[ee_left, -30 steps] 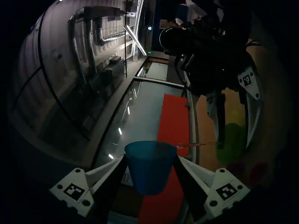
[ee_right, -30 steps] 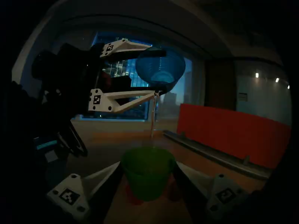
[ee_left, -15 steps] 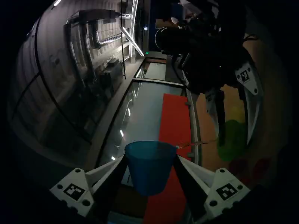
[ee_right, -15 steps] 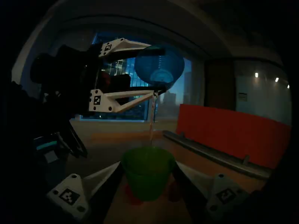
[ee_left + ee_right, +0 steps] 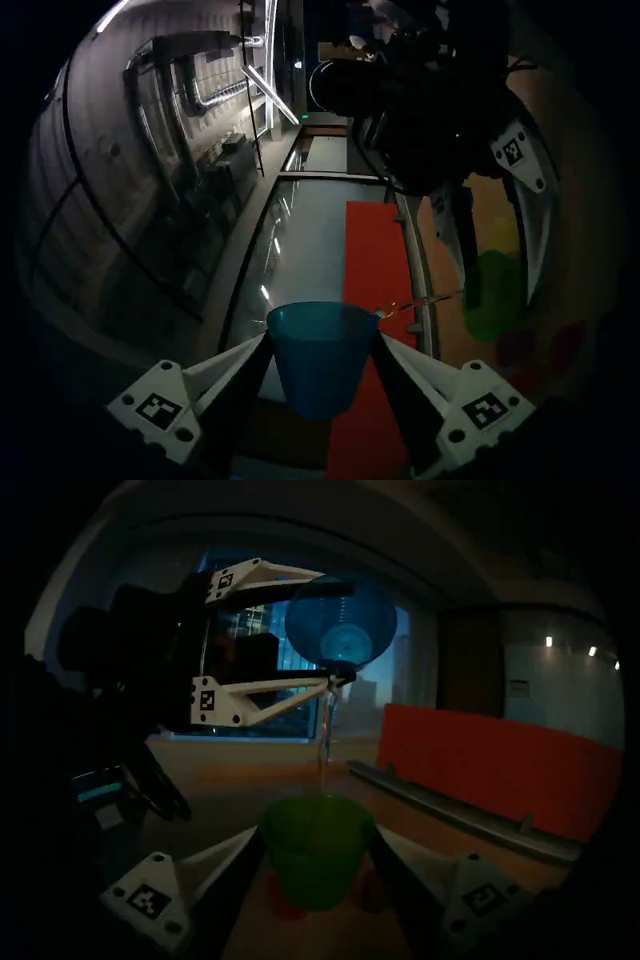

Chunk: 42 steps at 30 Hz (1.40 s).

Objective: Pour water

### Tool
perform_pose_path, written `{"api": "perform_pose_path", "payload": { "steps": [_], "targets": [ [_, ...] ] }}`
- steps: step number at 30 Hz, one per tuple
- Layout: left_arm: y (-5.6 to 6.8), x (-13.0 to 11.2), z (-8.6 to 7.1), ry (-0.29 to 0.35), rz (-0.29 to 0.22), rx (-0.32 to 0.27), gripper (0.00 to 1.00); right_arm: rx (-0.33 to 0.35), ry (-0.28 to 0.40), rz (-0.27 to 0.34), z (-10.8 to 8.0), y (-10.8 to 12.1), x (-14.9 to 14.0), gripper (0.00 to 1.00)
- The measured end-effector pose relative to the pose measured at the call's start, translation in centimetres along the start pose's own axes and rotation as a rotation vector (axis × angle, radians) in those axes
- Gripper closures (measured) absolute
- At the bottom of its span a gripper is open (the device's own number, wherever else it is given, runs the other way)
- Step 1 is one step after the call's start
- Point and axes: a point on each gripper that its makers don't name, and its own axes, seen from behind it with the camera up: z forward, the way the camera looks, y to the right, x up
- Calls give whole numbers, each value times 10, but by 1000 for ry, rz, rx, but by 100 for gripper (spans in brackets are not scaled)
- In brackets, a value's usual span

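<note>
Fingers of your left gripper [image 5: 323,342] clamp the blue cup [image 5: 322,364], tipped on its side above the green cup [image 5: 318,852] so its lip hangs over that open mouth. A thin stream of water [image 5: 323,740] drops from the lip into the green cup. Your right gripper [image 5: 318,832] pinches the green cup upright, steadying the target. An orange panel [image 5: 512,760] stands beyond the green cup.

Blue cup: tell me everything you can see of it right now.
The blue cup is translucent, plastic-looking and tapered, with a round base. The left gripper clamps its sides, both fingers touching. It is tipped roughly on its side, held in the air above the green cup. A thin water stream falls from its lower rim down to that cup.
</note>
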Motion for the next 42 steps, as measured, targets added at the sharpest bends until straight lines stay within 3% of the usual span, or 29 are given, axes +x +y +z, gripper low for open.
{"api": "perform_pose_path", "payload": {
  "steps": [15, 26, 33, 42],
  "targets": [
    [5, 6, -3, 4, 81, -4, 15, -5, 5, 1, 1, 2, 2, 4],
    [3, 6, -4, 4, 94, 3, 15, -10, 11, 3, 1, 4, 3, 4],
    [1, 4, -3, 8, 41, 1, 15, -11, 10, 1, 0, 3, 3, 4],
    [4, 0, -3, 17, -101, -7, 15, -16, 13, 2, -2, 6, 2, 4]
  ]
}}
